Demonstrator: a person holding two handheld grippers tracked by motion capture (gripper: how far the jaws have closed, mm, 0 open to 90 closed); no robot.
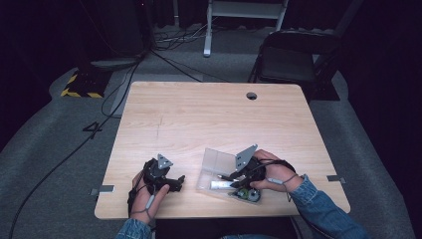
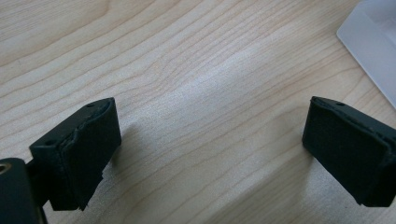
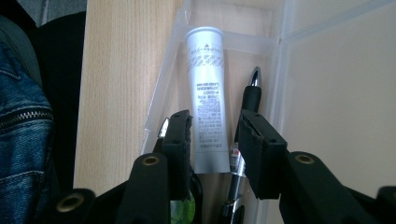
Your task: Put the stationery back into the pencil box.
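The white tube [image 3: 208,98] lies inside the clear plastic box [image 1: 219,162], along the box wall on the person's side. In the right gripper view it has printed text on it, and its flat end points away from the camera. Just beside it in the same box lies a pen [image 3: 247,116] with a black grip and a metal tip, and at the bottom edge of that view something green and round [image 3: 183,207] is partly hidden by the claw. In the high view a round dark object [image 1: 247,195] sits at the near right corner of the box.

The right claw [image 3: 215,140] reaches into the box. Its 2 jaws stand narrow, 1 on each side of the near end of the tube, and small gaps show between the pads and the tube, so it grips nothing. The pen passes just behind the right jaw.

The box stands with its lid raised at the near right part of the wooden counter [image 1: 199,114]. The left claw [image 2: 210,149] is well apart from it, low over bare wood at the near left, with the jaws wide and nothing between them. A corner of the box [image 2: 373,42] shows at the upper right of the left gripper view.

A blue denim sleeve [image 1: 323,209] covers the right forearm.
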